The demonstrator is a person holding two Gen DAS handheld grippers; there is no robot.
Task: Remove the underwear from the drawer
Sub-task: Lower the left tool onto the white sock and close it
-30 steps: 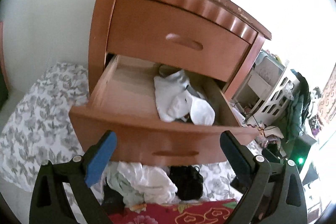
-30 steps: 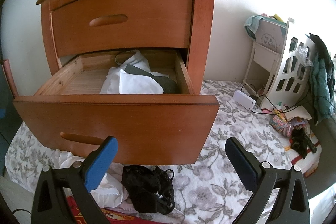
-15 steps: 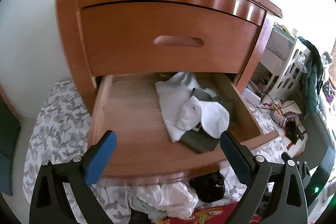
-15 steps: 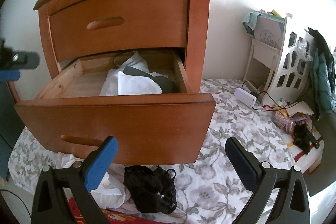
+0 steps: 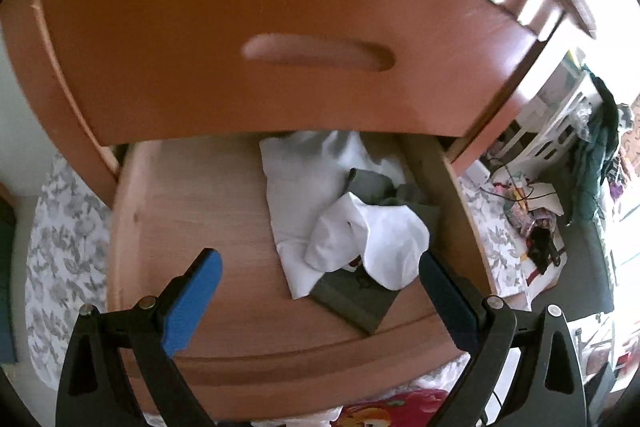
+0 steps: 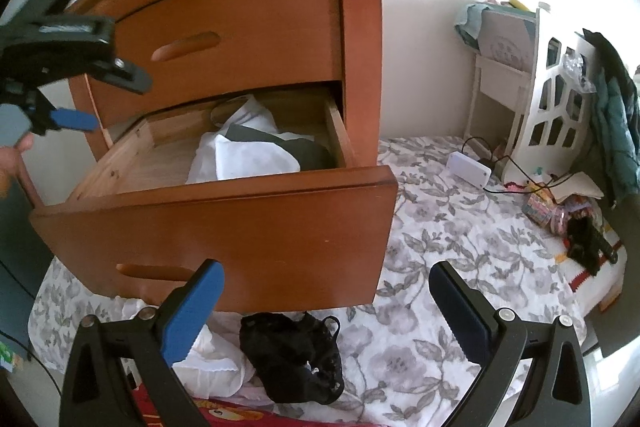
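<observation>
The lower drawer [image 5: 192,227] [image 6: 224,227] of a wooden nightstand is pulled out. White underwear [image 5: 368,235] [image 6: 244,159] and a grey-green garment [image 5: 356,299] lie heaped in its right half. My left gripper [image 5: 320,263] hovers open above the drawer, its fingers spanning the near end of the pile without touching it. In the right wrist view the left gripper [image 6: 72,119] shows at the far left, above the drawer's left side. My right gripper [image 6: 324,275] is open and empty, low in front of the drawer face, above black underwear [image 6: 296,355] on the bedspread.
The shut upper drawer [image 5: 256,39] overhangs the back of the open one. White clothes [image 6: 208,355] lie on the floral bedspread [image 6: 460,239] under the drawer. A white shelf unit [image 6: 536,75], a cabled white box [image 6: 468,167] and clutter stand at the right.
My left gripper has risen and moved forward over the open drawer, close to the pile. My right gripper has edged slightly nearer the drawer front. Both stay open.
</observation>
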